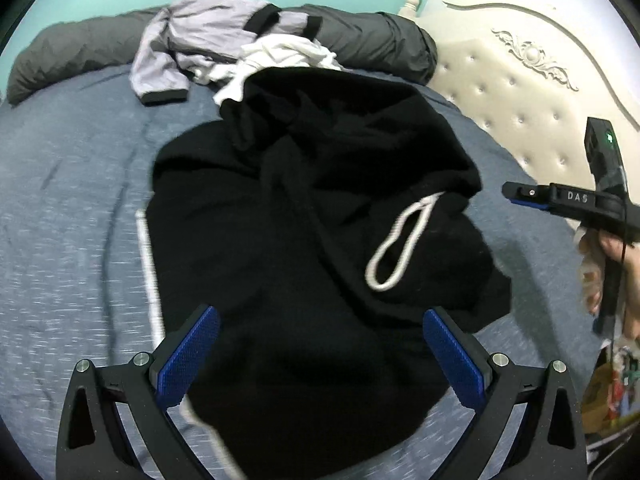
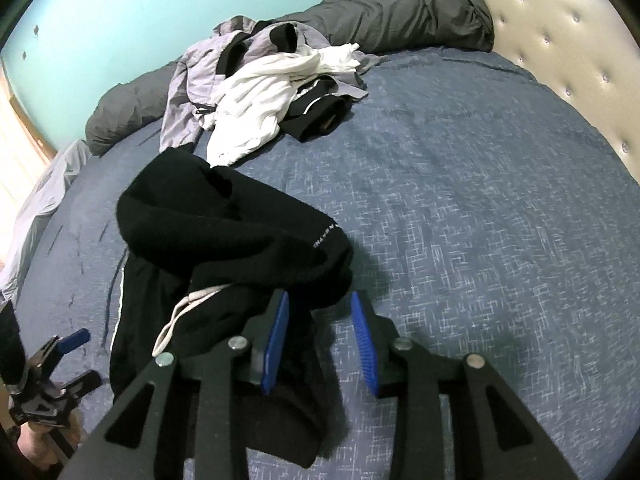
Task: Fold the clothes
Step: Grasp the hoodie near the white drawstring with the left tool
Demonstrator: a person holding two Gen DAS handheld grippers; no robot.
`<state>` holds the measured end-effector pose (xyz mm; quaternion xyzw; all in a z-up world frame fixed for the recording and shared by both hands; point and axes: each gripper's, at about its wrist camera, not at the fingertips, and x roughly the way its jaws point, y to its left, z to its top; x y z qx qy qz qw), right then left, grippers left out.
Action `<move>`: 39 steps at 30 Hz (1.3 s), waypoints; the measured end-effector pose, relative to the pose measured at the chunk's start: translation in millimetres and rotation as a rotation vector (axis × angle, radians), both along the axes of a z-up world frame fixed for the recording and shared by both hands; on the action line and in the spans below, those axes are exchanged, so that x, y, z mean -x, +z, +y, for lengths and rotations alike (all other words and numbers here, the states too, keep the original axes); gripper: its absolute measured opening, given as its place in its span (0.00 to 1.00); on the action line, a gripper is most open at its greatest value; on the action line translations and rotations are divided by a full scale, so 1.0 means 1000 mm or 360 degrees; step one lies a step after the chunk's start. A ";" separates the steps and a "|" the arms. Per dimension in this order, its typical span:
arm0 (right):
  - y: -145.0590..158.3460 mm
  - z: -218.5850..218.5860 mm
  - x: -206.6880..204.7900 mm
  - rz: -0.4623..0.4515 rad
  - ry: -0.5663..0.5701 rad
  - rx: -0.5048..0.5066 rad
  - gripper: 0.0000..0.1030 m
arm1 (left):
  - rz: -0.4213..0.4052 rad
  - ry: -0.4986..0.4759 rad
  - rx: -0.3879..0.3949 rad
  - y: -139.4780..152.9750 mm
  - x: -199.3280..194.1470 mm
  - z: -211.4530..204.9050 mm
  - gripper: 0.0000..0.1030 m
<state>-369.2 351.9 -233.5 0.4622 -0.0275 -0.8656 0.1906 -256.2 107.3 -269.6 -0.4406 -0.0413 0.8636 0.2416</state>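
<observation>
A crumpled black garment (image 1: pixel 300 220) with a white drawstring loop (image 1: pixel 400 248) lies on the blue bedsheet (image 1: pixel 72 208). My left gripper (image 1: pixel 320 320) hovers wide open over its near part, and nothing sits between the pads. In the right wrist view the same black garment (image 2: pixel 224 216) is bunched, its drawstring (image 2: pixel 188 304) to the left. My right gripper (image 2: pixel 320 300) is open with a narrower gap, over the garment's right edge. Seen side-on in the left wrist view, the right gripper (image 1: pixel 516 196) is held by a hand just right of the garment. The left gripper (image 2: pixel 86 356) shows at lower left.
A pile with a lilac jacket (image 1: pixel 200 36), a white shirt (image 1: pixel 280 56) and a small black piece (image 2: pixel 316 116) lies at the far side. A rolled grey duvet (image 2: pixel 400 24) runs along the far edge. The cream tufted headboard (image 1: pixel 520 92) bounds the right side.
</observation>
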 end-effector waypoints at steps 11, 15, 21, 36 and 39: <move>-0.004 0.004 -0.005 0.0006 0.0029 0.0060 0.32 | -0.0078 -0.0087 0.0022 -0.015 0.015 0.037 0.96; -0.010 0.004 -0.003 -0.0003 0.0021 0.0065 0.32 | -0.0118 -0.0120 0.0040 -0.023 0.020 0.048 0.89; -0.017 0.006 -0.002 -0.0009 0.0020 0.0072 0.32 | -0.0141 -0.0146 0.0006 -0.029 0.024 0.057 0.73; -0.022 0.007 0.009 -0.0023 0.0015 0.0100 0.35 | -0.0116 -0.0185 -0.0024 -0.031 0.031 0.063 0.20; -0.014 0.003 0.020 0.0007 -0.0013 0.0122 0.53 | -0.0087 -0.0189 -0.0039 -0.026 0.031 0.058 0.17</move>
